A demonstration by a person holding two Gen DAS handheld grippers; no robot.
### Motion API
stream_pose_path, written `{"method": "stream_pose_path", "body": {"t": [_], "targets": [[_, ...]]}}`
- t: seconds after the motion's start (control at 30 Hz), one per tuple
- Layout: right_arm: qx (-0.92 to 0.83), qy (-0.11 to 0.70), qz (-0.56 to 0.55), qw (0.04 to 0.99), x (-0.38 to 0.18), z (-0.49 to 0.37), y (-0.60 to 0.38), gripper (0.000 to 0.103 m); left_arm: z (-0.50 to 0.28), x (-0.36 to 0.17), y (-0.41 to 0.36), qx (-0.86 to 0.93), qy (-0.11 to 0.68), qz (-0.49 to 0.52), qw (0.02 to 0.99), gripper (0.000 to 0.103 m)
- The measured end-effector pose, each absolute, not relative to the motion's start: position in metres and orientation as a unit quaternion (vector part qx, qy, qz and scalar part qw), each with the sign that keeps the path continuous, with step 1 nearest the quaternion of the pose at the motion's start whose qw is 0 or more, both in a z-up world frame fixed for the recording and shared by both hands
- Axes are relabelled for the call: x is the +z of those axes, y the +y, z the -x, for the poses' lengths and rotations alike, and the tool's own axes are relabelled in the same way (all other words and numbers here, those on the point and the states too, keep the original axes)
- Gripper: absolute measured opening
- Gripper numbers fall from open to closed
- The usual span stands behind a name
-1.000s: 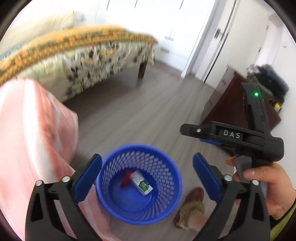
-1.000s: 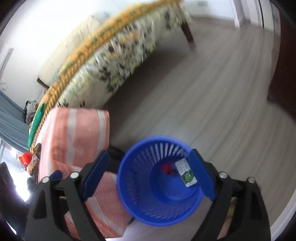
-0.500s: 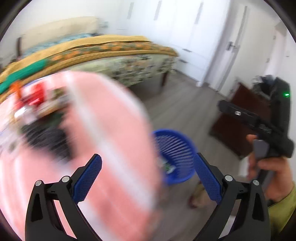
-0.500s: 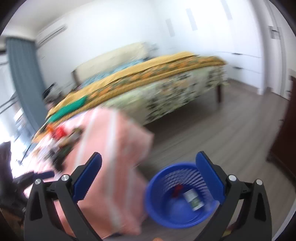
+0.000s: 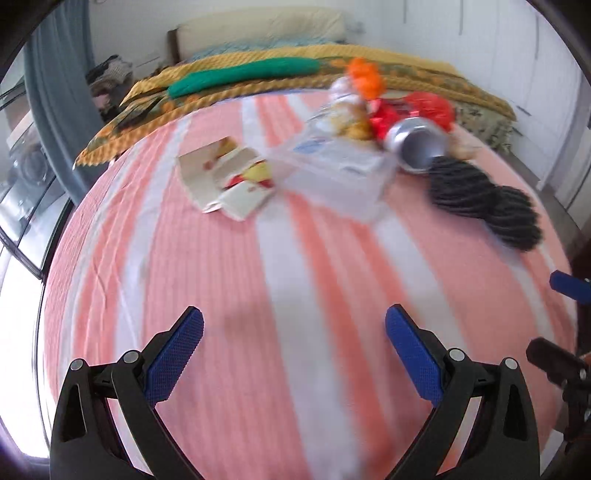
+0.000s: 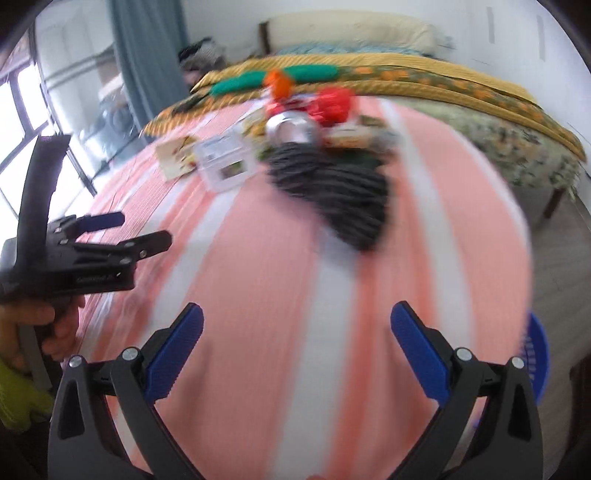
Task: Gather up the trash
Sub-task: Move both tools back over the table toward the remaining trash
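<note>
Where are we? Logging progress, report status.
Both hand-held grippers open, empty. Trash pile far across striped cloth. Path unobstructed.

pile of trash (image 5: pixel 373 122): motion-blurred, items behind the can (image 5: pixel 417 142) can't be told apart
clear box (image 6: pixel 225 162): label unreadable
blue basket (image 6: pixel 537 354): mostly hidden behind striped cloth (image 6: pixel 295 277)
right gripper (image 5: pixel 565 321): cut by left view's edge
black bundle (image 6: pixel 332 188): smeared

White walls (image 5: pixel 129 22), teal curtain (image 6: pixel 136 74) beside bright window (image 6: pixel 22 122). Bed (image 6: pixel 443 85) under yellow floral cover behind pink-striped tabletop (image 5: pixel 221 277). Grey wood floor (image 6: pixel 565 258) at right.
</note>
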State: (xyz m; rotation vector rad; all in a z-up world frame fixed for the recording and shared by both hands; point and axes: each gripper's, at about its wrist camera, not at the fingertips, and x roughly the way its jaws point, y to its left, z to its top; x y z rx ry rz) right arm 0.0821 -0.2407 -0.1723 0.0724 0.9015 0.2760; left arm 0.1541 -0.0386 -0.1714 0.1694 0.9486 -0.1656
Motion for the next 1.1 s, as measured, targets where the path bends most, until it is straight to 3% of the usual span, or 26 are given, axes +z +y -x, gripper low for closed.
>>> {"method": "stream_pose_path", "body": {"t": [0.23, 1.1], "targets": [[0.132, 0.454, 0.023, 0.881, -0.185, -0.11, -0.213, 0.098, -0.166, -0.172, -0.018, -0.1, 0.462, -0.07, 0.879, 0.099], [0.126, 0.453, 0.025, 0.882, -0.184, -0.111, -0.207, 0.098, -0.172, -0.18, -0.015, -0.101, 0.462, -0.067, 0.878, 0.099]]}}
